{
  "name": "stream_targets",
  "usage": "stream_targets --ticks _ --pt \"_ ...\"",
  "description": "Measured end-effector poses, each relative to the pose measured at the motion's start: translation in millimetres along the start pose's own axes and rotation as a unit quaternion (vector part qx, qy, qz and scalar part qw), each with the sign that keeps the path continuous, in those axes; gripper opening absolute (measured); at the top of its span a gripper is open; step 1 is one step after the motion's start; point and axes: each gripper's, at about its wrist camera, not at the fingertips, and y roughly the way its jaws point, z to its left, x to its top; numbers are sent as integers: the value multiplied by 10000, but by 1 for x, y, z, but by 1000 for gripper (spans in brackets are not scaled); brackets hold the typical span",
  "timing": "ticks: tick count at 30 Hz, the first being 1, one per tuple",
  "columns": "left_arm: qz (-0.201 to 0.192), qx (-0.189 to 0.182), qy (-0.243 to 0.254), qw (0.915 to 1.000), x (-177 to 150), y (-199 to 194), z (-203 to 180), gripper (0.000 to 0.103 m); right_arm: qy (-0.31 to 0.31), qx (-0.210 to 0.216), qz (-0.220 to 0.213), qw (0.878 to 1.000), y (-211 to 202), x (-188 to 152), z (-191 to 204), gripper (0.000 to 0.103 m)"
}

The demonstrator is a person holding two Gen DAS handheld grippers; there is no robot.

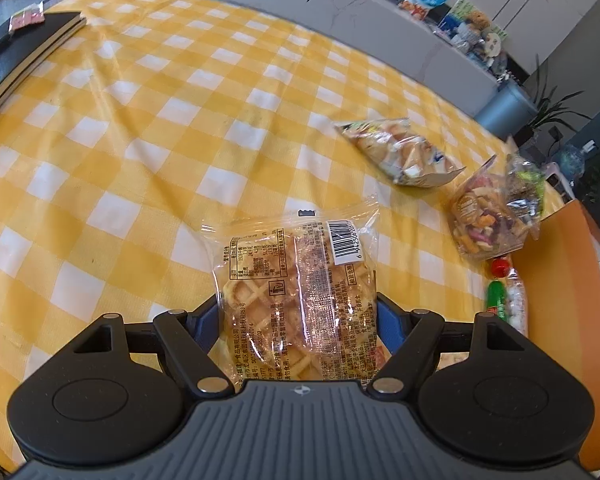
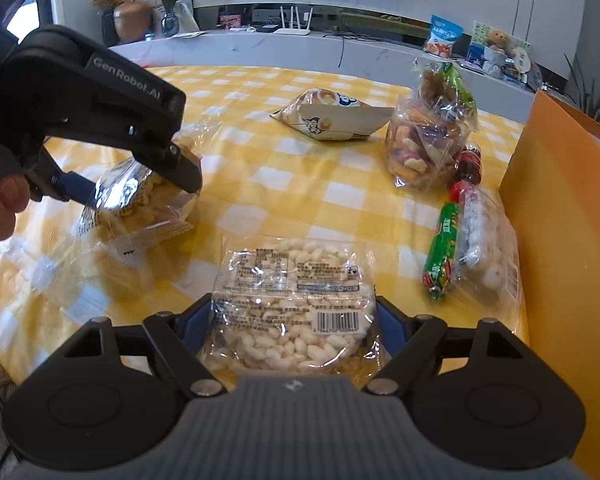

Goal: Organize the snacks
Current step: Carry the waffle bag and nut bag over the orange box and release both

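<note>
My left gripper (image 1: 298, 312) is shut on a clear-wrapped waffle pack (image 1: 296, 280), held just above the yellow checked tablecloth (image 1: 140, 128). In the right wrist view the left gripper (image 2: 140, 184) shows at the left, holding the waffle pack (image 2: 140, 208). My right gripper (image 2: 294, 316) is shut on a clear pack holding a puffed rice cake (image 2: 292, 292). A white cookie bag (image 2: 332, 120), a clear bag of mixed snacks (image 2: 428, 140), a green sausage stick (image 2: 440, 248) and a clear pack of white candies (image 2: 484, 240) lie toward the right.
An orange box (image 2: 560, 220) stands at the table's right edge; it also shows in the left wrist view (image 1: 560, 272). A dark notebook (image 1: 28, 52) lies at the far left. A grey counter (image 2: 300, 48) with packets and a router runs behind the table.
</note>
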Motion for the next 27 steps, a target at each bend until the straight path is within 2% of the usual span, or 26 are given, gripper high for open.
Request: stream_targets --ticks 5,8,14,20,27 --pt "-207 -242 17 9995 1 -12 -4 88 11 345 -410 9986 -17 6 -7 80" --pt "-378 -358 73 9986 1 -19 -8 88 112 350 -574 9977 -33 14 -15 80" --pt "-760 -717 610 9927 -6 -47 -32 88 558 483 -1128 9909 -79 26 -46 80" --pt "-857 -973 1086 9856 -17 -69 -60 88 481 -149 -1519 9871 -130 28 -79 80" --pt "-817 -1274 1406 9784 -23 -87 -90 88 996 -698 -1797 9762 -172 22 -141 80"
